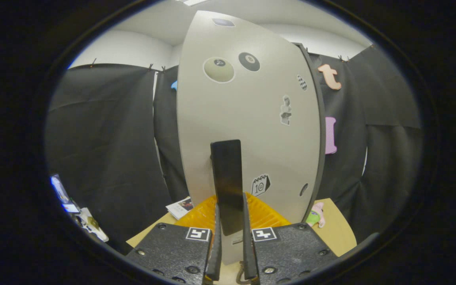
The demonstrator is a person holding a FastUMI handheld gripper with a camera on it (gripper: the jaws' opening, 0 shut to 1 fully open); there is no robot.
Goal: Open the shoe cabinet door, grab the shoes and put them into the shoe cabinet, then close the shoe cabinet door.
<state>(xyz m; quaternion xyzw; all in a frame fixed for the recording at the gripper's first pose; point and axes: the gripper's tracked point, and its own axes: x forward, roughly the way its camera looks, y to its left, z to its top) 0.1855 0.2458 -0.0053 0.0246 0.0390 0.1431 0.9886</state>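
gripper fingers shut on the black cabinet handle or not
Shut on it, it seems: the gripper has both fingers hugging the black handle of the grey cabinet door, no gap visible either side.

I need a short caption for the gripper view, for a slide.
Tool shut on the black handle of the grey cabinet door, with an orange mat on the table beyond.

A wooden desk (341, 233) carries the scene, and an orange ribbed tray (265, 215) lies on it near the middle. Out at the desk's left edge there's a small printed booklet (180, 207), lying flat. Over by the right edge sits a soft pink and green toy (316, 215). Beyond the left edge, lower down, some white and gold clutter (89, 225) shows, too blurred to tell.
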